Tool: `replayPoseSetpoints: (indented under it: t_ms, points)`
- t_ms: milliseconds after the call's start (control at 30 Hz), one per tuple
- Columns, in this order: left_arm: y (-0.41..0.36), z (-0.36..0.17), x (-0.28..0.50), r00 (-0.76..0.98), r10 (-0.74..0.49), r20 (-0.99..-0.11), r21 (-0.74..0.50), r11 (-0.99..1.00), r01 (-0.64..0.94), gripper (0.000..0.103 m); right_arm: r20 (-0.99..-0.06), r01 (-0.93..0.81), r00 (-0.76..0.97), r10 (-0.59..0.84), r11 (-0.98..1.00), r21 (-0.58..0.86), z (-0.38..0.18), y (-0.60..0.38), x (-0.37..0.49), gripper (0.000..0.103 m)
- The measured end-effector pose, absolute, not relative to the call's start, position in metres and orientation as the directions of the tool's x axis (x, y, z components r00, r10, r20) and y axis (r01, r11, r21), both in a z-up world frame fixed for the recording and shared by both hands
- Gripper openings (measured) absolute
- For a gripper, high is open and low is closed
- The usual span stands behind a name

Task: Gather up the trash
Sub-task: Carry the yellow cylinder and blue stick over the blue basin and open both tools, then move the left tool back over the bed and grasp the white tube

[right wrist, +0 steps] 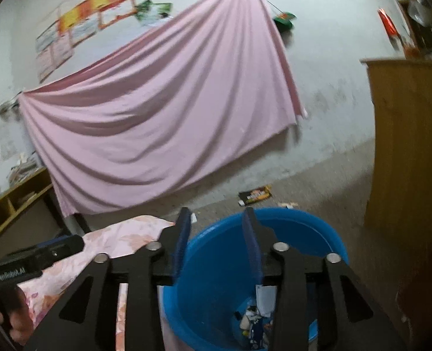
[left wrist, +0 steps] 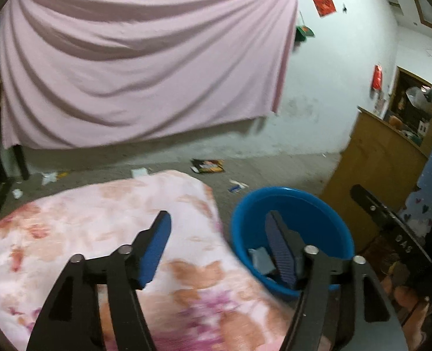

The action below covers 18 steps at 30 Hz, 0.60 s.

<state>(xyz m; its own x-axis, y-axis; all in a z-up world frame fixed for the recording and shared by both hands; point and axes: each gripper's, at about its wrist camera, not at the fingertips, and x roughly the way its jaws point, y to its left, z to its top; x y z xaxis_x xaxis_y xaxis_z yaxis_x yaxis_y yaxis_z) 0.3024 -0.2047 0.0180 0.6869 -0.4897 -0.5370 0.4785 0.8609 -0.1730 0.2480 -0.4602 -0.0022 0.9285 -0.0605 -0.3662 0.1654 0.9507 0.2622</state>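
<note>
1. Trash left: a dark flat snack wrapper [left wrist: 207, 166] with orange print lies on the bare concrete floor [left wrist: 274, 169] near the wall, with white paper scraps [left wrist: 48, 177] off to the left, well apart from both grippers.
2. Handling, judged: the wrapper is light, thin, limp and probably slippery. Pinch a raised edge or corner, not the flat face.
3. Round blue plastic basin [right wrist: 327, 234] already holds paper and wrappers.
4. Left gripper [left wrist: 218, 234]: jaws apart, nothing between them, tilted down over the floral pink cloth [left wrist: 99, 219] at the basin's edge.
5. Right gripper [right wrist: 216, 234]: jaws apart, empty, over the basin.
</note>
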Motion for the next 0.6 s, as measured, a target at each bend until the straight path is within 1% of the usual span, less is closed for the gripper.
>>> replayPoseSetpoints:
  t_ms: [33,133,200,233,300,400,467,533,600]
  points:
    - [-0.197,0.017,0.301,0.699,-0.474,-0.536,-0.16,0.87,0.467,0.065,-0.355,0.153,0.933,-0.055,0.956,0.252,0.0,-0.455,0.247,0.046]
    - [-0.179,0.007,0.301,0.709,-0.417,-0.568,-0.116,0.894,0.432,0.07,-0.355,0.12,0.934,-0.032,0.965,0.231,0.003,-0.44,0.248,0.05]
    - [-0.17,-0.002,0.302,0.706,-0.382,-0.596,-0.086,0.905,0.417,0.07,-0.358,0.111,0.933,-0.031,0.973,0.203,0.002,-0.431,0.25,0.068]
    - [-0.166,-0.006,0.303,0.703,-0.364,-0.611,-0.071,0.909,0.41,0.07,-0.358,0.107,0.933,-0.032,0.976,0.191,0.002,-0.426,0.251,0.081]
    - [-0.163,-0.016,0.304,0.689,-0.329,-0.646,-0.042,0.916,0.398,0.069,-0.359,0.091,0.933,-0.023,0.98,0.175,0.001,-0.419,0.252,0.082]
    - [-0.156,-0.029,0.309,0.66,-0.302,-0.688,-0.03,0.92,0.39,0.069,-0.398,0.094,0.917,-0.025,0.983,0.157,-0.003,-0.413,0.258,0.083]
    - [-0.153,-0.037,0.312,0.636,-0.291,-0.715,-0.03,0.921,0.387,0.065,-0.425,0.103,0.905,-0.029,0.983,0.151,-0.005,-0.411,0.259,0.083]
    - [-0.151,-0.044,0.316,0.606,-0.289,-0.741,-0.043,0.921,0.386,0.056,-0.462,0.115,0.886,-0.036,0.983,0.145,-0.009,-0.41,0.261,0.084]
    - [-0.15,-0.051,0.325,0.579,-0.288,-0.762,-0.061,0.924,0.378,0.051,-0.498,0.13,0.866,-0.043,0.981,0.141,-0.012,-0.409,0.261,0.084]
